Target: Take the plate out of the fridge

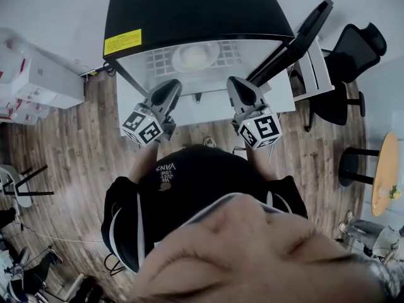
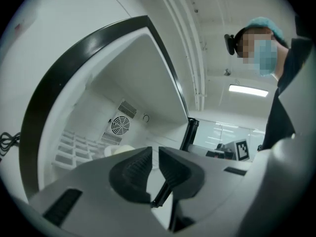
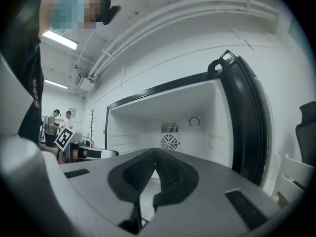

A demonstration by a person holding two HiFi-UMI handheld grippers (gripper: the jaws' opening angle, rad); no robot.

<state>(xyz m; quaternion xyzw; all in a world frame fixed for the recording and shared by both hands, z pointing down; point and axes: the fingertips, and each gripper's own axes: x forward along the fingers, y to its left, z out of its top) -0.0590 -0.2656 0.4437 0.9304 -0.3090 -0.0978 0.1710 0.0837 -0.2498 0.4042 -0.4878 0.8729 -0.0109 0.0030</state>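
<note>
Clenched shut and empty, the left gripper and the right gripper are held side by side, apart from each other, before the open fridge. Beyond their tips, the white plate is seen resting on the wire shelf inside the compartment, untouched. At the right, the fridge door is swung wide.

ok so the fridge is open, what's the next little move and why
Probably open one gripper's jaws and ease it in toward the plate. The fridge door stands open, the plate lies on the wire shelf inside, and the left gripper and right gripper are both shut, empty, in front of the opening.
</note>
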